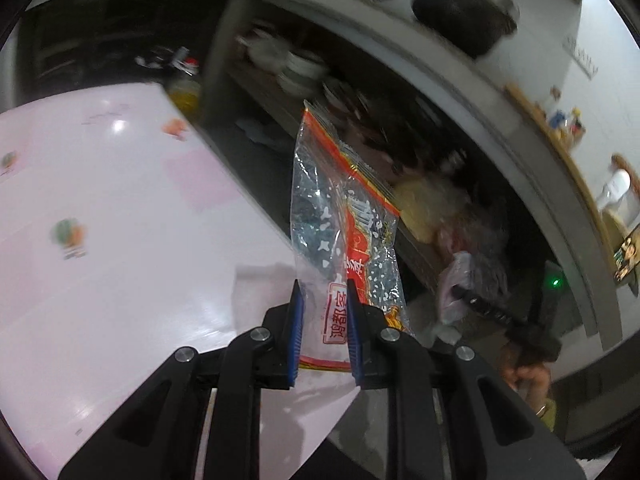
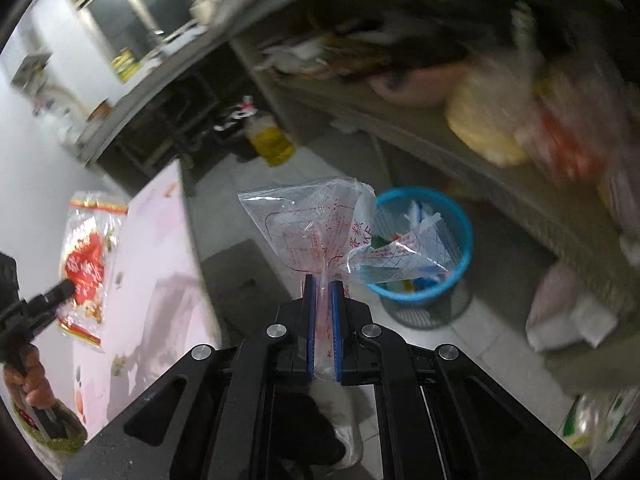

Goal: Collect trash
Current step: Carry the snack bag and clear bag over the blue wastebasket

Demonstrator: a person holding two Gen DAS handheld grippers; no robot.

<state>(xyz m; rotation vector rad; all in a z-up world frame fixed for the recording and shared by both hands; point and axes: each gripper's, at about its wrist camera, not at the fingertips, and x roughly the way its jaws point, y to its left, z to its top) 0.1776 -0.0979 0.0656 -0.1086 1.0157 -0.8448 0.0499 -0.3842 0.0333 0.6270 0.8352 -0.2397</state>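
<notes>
On the left side we see the bench (image 1: 120, 200) with its pale pink cover, and our left gripper (image 1: 322, 292) is held just over its edge. Its fingers (image 1: 297, 320) stand narrow and pinch the lower end of a red and clear snack wrapper (image 1: 344, 216), which stands up stiffly from them. We think we hold it by one end so that the rest stays free and can drop easily later.

More to the right, our right gripper (image 2: 323, 284) has its fingers (image 2: 310, 320) almost fully together on a thin clear bag with red print (image 2: 316, 220). The bag fans out above the fingers, over the floor, near the blue waste basket (image 2: 464, 256), which already has some rubbish inside. In our judgement both pieces of trash are collected and the next step is to bring them over the basket; the light plastic may cling to the pads when released.

The left wrist view shows the cupboard shelves with bowls and a dark pot (image 1: 464, 8) on top, but not the basket. The right wrist view shows the basket, and also the left gripper from the side with its wrapper over the bench, and the hand (image 2: 28, 376) that holds it.
</notes>
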